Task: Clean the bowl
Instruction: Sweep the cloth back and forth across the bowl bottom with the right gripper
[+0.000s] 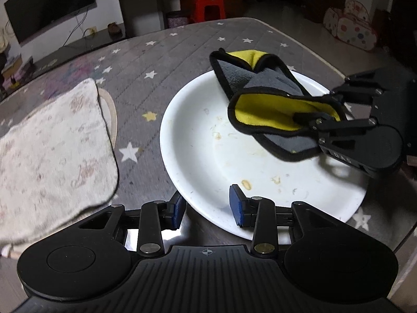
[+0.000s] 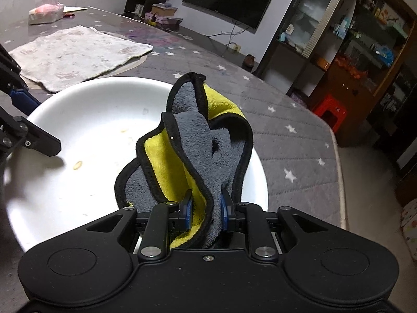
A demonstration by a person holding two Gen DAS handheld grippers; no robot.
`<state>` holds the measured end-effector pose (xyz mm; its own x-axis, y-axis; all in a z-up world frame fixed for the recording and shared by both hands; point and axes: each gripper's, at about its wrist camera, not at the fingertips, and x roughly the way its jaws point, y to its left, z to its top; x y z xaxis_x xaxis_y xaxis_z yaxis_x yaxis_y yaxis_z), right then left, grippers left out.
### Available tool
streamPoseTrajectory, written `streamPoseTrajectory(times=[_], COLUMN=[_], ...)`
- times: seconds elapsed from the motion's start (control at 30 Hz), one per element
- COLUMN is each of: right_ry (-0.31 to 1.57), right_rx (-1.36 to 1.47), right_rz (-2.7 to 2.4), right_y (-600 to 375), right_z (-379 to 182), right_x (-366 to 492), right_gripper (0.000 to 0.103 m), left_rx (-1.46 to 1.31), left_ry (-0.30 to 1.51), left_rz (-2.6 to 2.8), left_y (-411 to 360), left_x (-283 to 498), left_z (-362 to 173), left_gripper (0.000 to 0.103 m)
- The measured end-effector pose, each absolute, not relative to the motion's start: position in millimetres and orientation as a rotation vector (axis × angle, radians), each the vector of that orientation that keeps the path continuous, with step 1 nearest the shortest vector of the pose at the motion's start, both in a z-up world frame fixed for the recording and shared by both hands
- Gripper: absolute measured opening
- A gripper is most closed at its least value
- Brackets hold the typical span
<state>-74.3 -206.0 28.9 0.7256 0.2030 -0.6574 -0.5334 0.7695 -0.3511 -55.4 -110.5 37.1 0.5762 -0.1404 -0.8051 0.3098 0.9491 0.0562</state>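
A wide white bowl [image 1: 208,156] with dried yellowish food spots sits on the grey star-patterned table cover; it also shows in the right wrist view [image 2: 91,120]. My right gripper [image 2: 206,207] is shut on a grey and yellow cloth [image 2: 200,143] with black edging, held over the bowl's right side; the cloth also shows in the left wrist view [image 1: 263,101]. My left gripper [image 1: 208,207] is open at the bowl's near rim, with one blue pad [image 1: 235,203] over the rim and the other outside it.
A pale patterned towel [image 1: 52,151] lies on the table left of the bowl, also visible in the right wrist view [image 2: 75,54]. A tissue pack [image 2: 45,10] sits at the far table corner. A red stool [image 1: 207,6], TV and shelves stand beyond the table.
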Motion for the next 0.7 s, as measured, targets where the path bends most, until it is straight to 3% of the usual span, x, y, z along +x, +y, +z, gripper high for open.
streamPoseTrajectory(times=[0.7], right_ry=[0.609], right_rx=[-0.561], right_rz=[0.449], right_y=[-186.9], right_z=[26.8], right_x=[-44.0], right_gripper=[0.021], left_rx=[0.141], left_ry=[0.932], left_rz=[-0.24], left_y=[-112.6], left_x=[-56.1], left_z=[34.2], left_gripper=[0.043])
